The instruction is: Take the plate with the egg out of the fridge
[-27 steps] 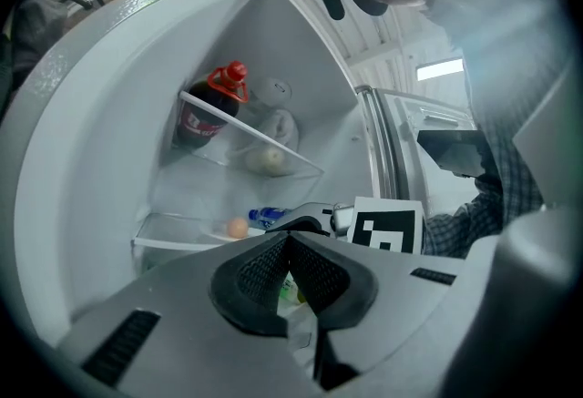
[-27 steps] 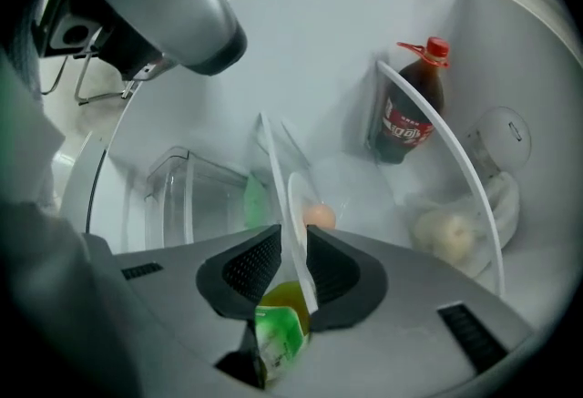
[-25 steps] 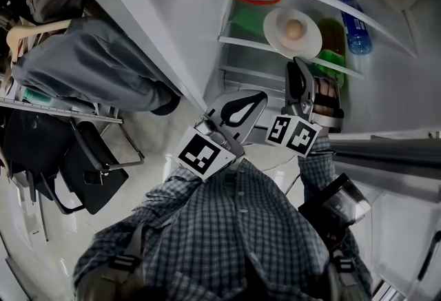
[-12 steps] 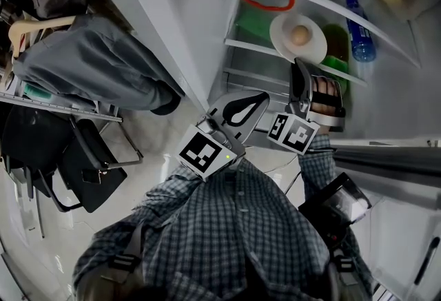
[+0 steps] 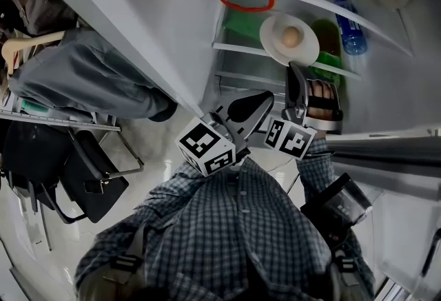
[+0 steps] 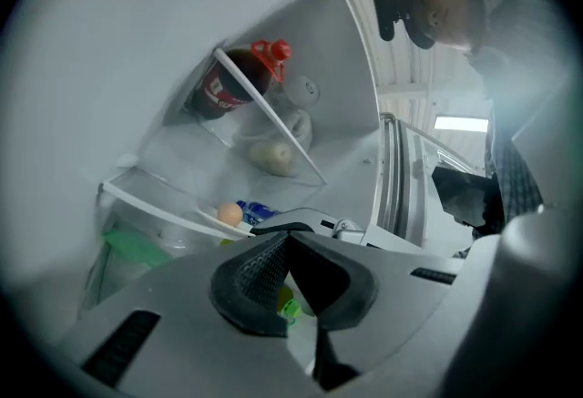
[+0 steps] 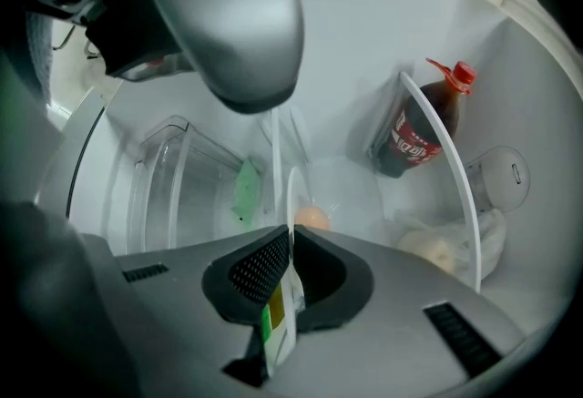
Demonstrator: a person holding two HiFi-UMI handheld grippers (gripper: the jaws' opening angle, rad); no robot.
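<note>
Head view | white round plate (image 5: 306,43), tan egg (image 5: 291,36) | right claw (image 5: 294,69) clamps rim | left claw (image 5: 264,98) closed

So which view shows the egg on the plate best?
The head view: the egg lies whole on the plate. The left gripper view shows it small; the right gripper view half hides it behind its jaws.
</note>
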